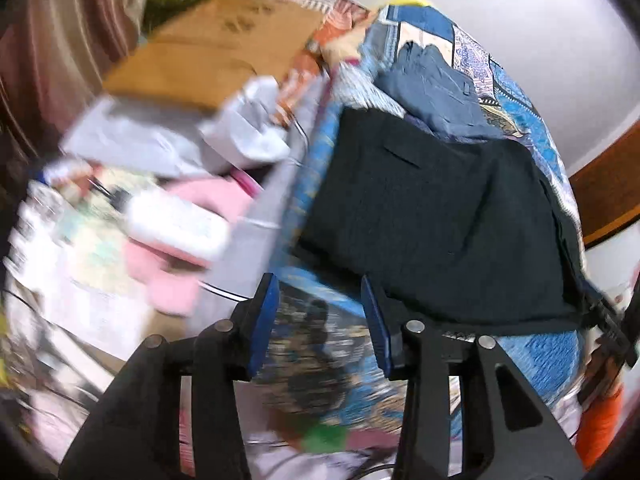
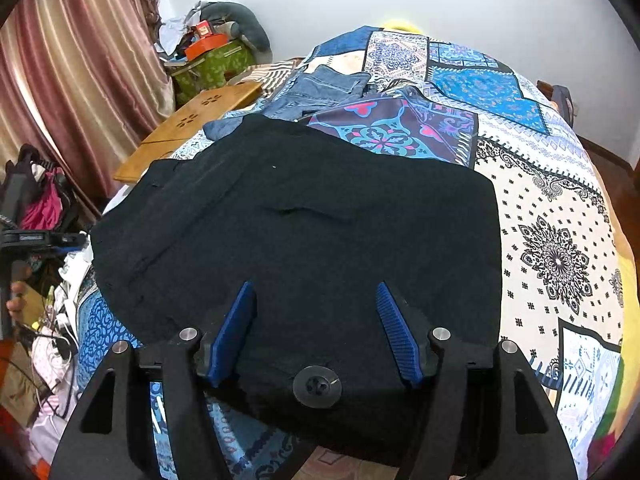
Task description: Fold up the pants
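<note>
Black pants (image 2: 304,232) lie folded into a broad flat slab on the patterned bedspread (image 2: 560,240). My right gripper (image 2: 316,332) hovers over their near edge. Its blue pads (image 2: 236,332) stand apart, with cloth lying flat beneath the gap and nothing pinched. In the blurred left wrist view, my left gripper (image 1: 320,320) is off the left side of the pants (image 1: 440,220), above the bed's edge. Its jaws are partly apart with nothing between them. The left gripper (image 2: 36,236) also shows at the left edge of the right wrist view, with a person's fingers (image 2: 16,292) below it.
Folded blue jeans (image 2: 320,88) lie beyond the black pants. A wooden lap tray (image 2: 192,128) leans at the bed's left side. Bags, cables and clothes (image 2: 44,200) crowd the floor on the left, beside a striped curtain (image 2: 80,60). An orange sleeve (image 1: 600,420) is at the lower right.
</note>
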Tool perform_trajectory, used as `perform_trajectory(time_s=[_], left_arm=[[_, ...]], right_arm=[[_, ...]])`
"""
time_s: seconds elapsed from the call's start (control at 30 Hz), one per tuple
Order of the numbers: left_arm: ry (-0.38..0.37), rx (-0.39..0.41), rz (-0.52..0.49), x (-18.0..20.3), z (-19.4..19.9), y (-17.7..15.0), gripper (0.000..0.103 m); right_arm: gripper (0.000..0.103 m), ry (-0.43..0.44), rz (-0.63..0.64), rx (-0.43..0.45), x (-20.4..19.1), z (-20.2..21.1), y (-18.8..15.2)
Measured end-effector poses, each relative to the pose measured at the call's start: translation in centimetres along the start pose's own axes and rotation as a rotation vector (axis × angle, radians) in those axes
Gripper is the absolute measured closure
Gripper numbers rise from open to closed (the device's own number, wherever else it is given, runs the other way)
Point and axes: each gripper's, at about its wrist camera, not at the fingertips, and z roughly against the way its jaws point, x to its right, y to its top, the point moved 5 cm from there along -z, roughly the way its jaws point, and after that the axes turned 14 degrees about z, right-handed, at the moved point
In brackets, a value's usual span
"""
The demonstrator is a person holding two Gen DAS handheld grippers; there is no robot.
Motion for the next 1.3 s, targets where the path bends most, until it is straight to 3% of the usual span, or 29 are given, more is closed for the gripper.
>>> perform_trajectory(time_s=[0.13,0.2,0.27,0.47,0.53,0.7,0.87,0.93,1.03,1.2,1.23,1.3], left_arm=[[0.018,0.008,-0.023,-0.8,1.2,0.7,0.058],[-0.014,-0.022,-0.028,-0.2,0.5,0.5,0.049],[-0.062,-0.052,-0.006,0.5,-0.7,-0.1,0.033],[-0.231,-0.219,0.119,2.3,-5.7,-2.3,0.032],[-0.253,-0.211,0.136,2.8,-6.3,-2.4,0.03],[-0.412,-0.259,0.251,4.3,-8.0,-1.7,0.025],[-0.425,-0.245,0.283,5.7,-9.5,0.0,0.025],[-0.393,-0.218,0.262,6.4,-10.0,0.5,0.031],[-0.267,-0.148,0.183,7.1,-10.5,1.1,0.066],[-0.174,-0.065,0.077,9.0,-9.8,1.5,0.082],[-0.141,-0.028,0.042,9.7,-9.3,1.8,0.09],[-0.128,0.018,0.001,10.7,-7.9,2.3,0.09]], right_arm=[[0.042,-0.004,-0.002,0.004,0.0,0.0,0.0],[0.041,-0.008,-0.003,0.003,0.0,0.0,0.0],[0.041,-0.012,-0.004,0.002,0.0,0.0,0.0],[0.041,-0.016,0.0,-0.005,0.0,0.0,0.0],[0.041,-0.015,0.005,-0.009,0.0,-0.1,0.1],[0.04,-0.016,0.012,-0.009,0.1,-0.2,0.1],[0.04,-0.013,0.012,-0.002,0.0,-0.2,0.0],[0.04,-0.01,0.013,-0.001,0.1,-0.2,0.0],[0.04,-0.007,0.011,0.002,0.1,-0.2,0.0],[0.04,-0.002,0.007,0.006,0.1,-0.1,0.0],[0.04,-0.001,0.006,0.005,0.0,-0.1,0.0],[0.04,-0.003,0.01,0.005,0.0,-0.1,0.0]])
